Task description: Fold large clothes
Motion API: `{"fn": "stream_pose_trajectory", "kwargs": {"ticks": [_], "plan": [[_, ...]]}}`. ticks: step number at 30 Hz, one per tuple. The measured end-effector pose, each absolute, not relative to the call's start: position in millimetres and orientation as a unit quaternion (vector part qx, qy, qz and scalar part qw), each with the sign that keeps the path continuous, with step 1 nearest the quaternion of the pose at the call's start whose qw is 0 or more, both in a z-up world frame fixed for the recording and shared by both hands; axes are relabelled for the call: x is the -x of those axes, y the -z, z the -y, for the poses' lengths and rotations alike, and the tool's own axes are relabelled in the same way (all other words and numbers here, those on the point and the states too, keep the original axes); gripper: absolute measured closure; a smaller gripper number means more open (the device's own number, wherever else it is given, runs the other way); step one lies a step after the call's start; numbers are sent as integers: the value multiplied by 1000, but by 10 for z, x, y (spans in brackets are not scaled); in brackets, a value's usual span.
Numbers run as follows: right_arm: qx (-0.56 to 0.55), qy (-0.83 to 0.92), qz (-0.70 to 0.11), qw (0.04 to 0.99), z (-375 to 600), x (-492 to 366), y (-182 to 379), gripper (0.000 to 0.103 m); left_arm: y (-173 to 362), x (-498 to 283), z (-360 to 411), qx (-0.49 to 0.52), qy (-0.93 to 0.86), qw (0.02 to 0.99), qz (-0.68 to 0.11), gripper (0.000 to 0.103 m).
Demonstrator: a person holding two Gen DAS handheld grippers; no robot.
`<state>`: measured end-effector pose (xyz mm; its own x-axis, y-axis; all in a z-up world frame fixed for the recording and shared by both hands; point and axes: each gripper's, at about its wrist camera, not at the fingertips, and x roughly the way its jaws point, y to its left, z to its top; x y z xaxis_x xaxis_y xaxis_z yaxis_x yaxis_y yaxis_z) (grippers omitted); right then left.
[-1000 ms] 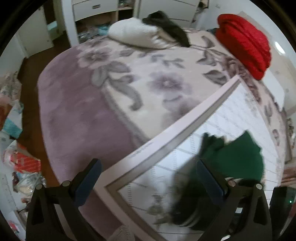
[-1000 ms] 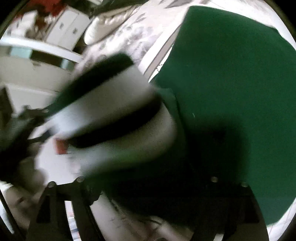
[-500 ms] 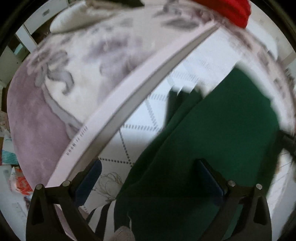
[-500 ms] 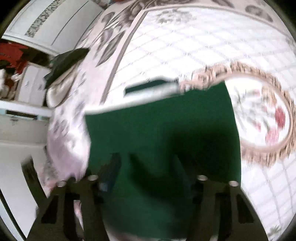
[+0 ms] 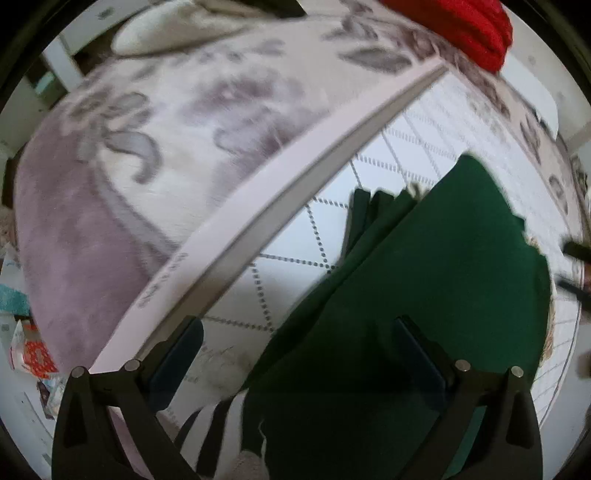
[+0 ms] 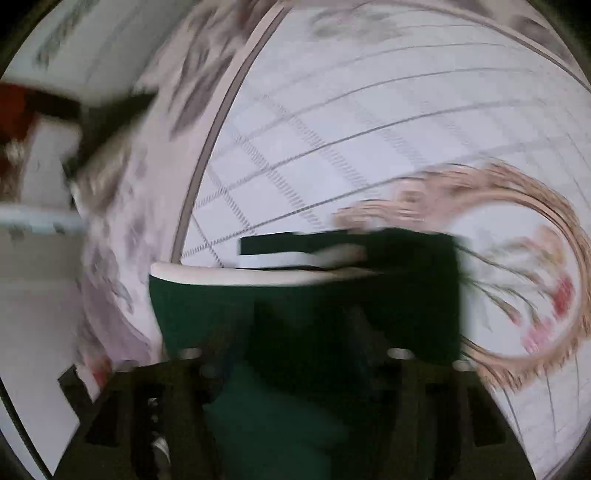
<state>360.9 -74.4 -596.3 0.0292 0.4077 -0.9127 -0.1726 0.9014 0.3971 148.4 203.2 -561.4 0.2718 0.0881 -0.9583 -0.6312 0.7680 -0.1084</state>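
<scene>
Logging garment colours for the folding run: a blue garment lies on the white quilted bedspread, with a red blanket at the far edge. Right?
Not blue: the left wrist view shows a dark green garment on the white quilted bedspread. The red blanket at the far edge is correct.

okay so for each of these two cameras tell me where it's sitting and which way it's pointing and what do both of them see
Left wrist: sits on the left claw, facing steeply down at the green garment on the bedspread, red blanket beyond; both open fingers show.
Right wrist: sits on the right claw, facing down at the same garment and a flower wreath print; its fingers are dark and blurred.
Shared: the green garment and the white checked bedspread panel.
</scene>
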Motion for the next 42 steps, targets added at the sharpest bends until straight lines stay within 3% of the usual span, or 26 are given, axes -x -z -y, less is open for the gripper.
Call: {"fn": "stream_pose_trajectory", "kwargs": {"ticks": [1, 4, 8, 12, 14, 16, 21, 24, 26, 29, 34, 36, 37, 39, 40, 42], "plan": [[-92, -196, -666, 714, 929, -3568, 5981, 6, 5555, -1404, -2023, 253, -244, 760, -547, 0], [-134, -189, -702, 674, 1450, -3442, 6458, 6, 5514, -1176, -1974, 297, -258, 755, -525, 0], [-284, -267, -735, 555, 1674, -3341, 7296, 3, 5588, -978, -1839, 344, -274, 739, -511, 0], [-304, -316, -711, 550, 1561, -3293, 7435, 3, 5595, -797, -1640, 347, -292, 735, -505, 0], [-320, -299, -707, 555, 1621, -3266, 7409, 36, 5576, -727, -1567, 347, -293, 738, -499, 0], [-360, -279, -704, 545, 1783, -3161, 7353, 49, 5577, -647, -1496, 357, -292, 736, -495, 0], [-394, -238, -707, 537, 2342, -2757, 7241, 52, 5696, -491, -1310, 404, -276, 725, -486, 0], [-399, -230, -718, 522, 2668, -2554, 7320, 43, 5966, -538, -1265, 446, -238, 719, -478, 0], [-405, -229, -724, 510, 2810, -2471, 7443, 23, 6138, -608, -1283, 470, -218, 714, -470, 0], [-402, -260, -718, 505, 2840, -2478, 7526, 15, 6348, -734, -1349, 518, -183, 715, -432, 0], [-403, -314, -703, 495, 2558, -2506, 7650, 3, 6279, -926, -1355, 508, -176, 751, -383, 0], [-391, -318, -702, 503, 2454, -2501, 7609, 0, 6218, -959, -1344, 500, -177, 768, -358, 30], [-382, -320, -697, 516, 2398, -2488, 7560, 0, 6190, -982, -1353, 493, -180, 775, -352, 37], [-382, -309, -687, 535, 2400, -2446, 7487, 31, 6091, -1013, -1385, 480, -181, 790, -336, 59], [-396, -306, -683, 532, 2420, -2428, 7466, 49, 6015, -1022, -1419, 478, -178, 797, -323, 63], [-405, -303, -672, 540, 2405, -2392, 7354, 57, 5917, -1077, -1438, 472, -174, 804, -318, 71]]}}
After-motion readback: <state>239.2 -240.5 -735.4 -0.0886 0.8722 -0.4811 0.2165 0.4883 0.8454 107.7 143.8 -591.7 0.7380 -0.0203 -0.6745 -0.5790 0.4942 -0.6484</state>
